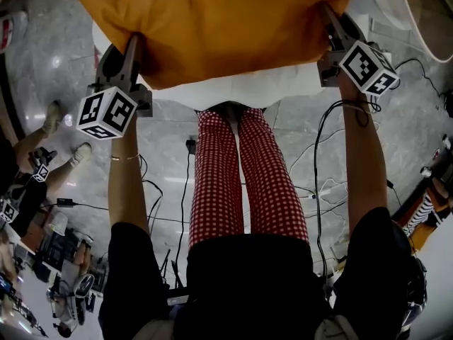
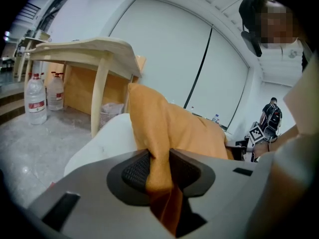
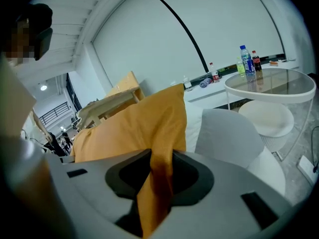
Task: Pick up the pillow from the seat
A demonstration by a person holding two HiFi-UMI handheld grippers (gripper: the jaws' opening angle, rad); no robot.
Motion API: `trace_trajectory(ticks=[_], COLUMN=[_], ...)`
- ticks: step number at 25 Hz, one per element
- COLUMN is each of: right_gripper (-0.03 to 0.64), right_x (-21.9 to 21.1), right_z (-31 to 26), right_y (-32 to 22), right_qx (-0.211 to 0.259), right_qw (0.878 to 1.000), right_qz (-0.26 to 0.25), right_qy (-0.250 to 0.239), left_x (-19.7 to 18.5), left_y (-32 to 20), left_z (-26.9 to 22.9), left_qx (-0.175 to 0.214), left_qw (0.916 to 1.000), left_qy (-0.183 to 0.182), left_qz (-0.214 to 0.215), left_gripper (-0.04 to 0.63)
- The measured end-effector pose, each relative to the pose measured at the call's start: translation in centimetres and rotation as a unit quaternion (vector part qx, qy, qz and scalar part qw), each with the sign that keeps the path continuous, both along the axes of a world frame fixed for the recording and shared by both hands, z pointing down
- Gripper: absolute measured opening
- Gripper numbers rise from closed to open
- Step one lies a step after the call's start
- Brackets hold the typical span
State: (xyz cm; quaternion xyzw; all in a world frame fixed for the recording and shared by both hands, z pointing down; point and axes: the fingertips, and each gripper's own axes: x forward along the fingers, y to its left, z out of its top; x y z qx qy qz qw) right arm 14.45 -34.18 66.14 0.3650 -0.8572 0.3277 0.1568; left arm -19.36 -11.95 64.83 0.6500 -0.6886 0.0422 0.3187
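Orange pillow (image 1: 212,20) held between both grippers!
Left gripper (image 2: 159,171) pinches one edge, right gripper (image 3: 160,176) the other, jaws narrow on fabric, over the white seat (image 1: 248,91).

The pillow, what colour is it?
Orange; the pillow shows best in the head view.

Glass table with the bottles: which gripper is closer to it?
Right. The right gripper grips the pillow at the end beside the glass table; the left gripper grips the opposite end, farther away.

pillow (image 1: 212,27) top cut off, seat (image 1: 248,91) mostly hidden
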Motion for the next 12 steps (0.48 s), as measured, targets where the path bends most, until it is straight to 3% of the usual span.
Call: trace_trajectory(ticks=[4, 8, 12], right_gripper=[0.127, 0.127, 0.127], right_x=[-0.1, -1.6, 0.3], right_z=[0.5, -4.0, -2.8], right_y=[0.7, 0.8, 1.1], right_qx=[0.000, 0.009, 0.013], right_qw=[1.000, 1.000, 1.000], right_qz=[0.003, 0.001, 0.002], right_qy=[-0.002, 0.008, 0.016], left_x=[-0.1, -1.6, 0.2], left_y=[0.7, 0.8, 0.9], left_z=[1.0, -2.4, -0.9], left_qx=[-0.007, -0.002, -0.007], left_qw=[1.0000, 0.9999, 0.9998], left_qy=[0.005, 0.012, 0.016], left_qz=[0.001, -0.001, 0.007], left_gripper=[0.123, 0.123, 0.123])
